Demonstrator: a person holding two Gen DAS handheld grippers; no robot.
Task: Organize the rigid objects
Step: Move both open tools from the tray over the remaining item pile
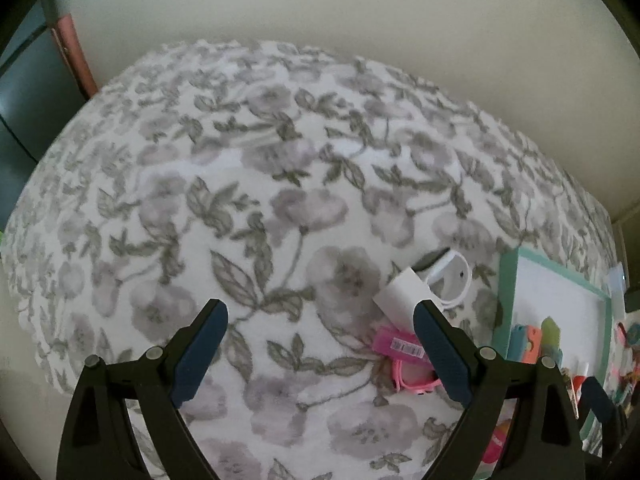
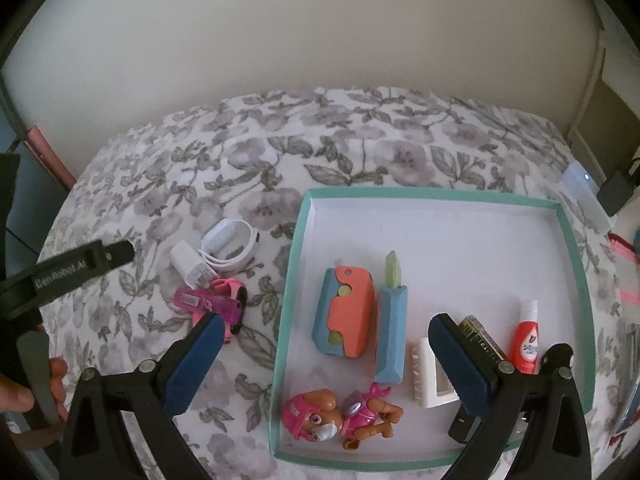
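A teal-rimmed white tray [image 2: 576, 280] lies on a floral bedspread [image 2: 360, 136]. It holds an orange-and-blue case [image 2: 350, 312], a blue holder with a green stick [image 2: 392, 328], a pink pup figure [image 2: 332, 416], a white block [image 2: 426, 376], a red tube [image 2: 528, 340] and a dark bar [image 2: 480, 338]. Left of the tray lie a white charger with cable [image 2: 224, 252], a pink stick [image 2: 204, 302] and pink sunglasses [image 2: 232, 304]. My right gripper [image 2: 324, 356] is open and empty above the tray's front left. My left gripper [image 1: 320, 344] is open and empty, just left of the charger [image 1: 404, 294] and pink stick [image 1: 400, 344].
A cream wall runs behind the bed. A white device with a light [image 2: 584, 196] and a black plug [image 2: 618, 192] sit at the far right. The left tool's black handle [image 2: 68, 268] and a hand [image 2: 24, 392] show at the left. The tray rim [image 1: 506, 300] stands right of my left gripper.
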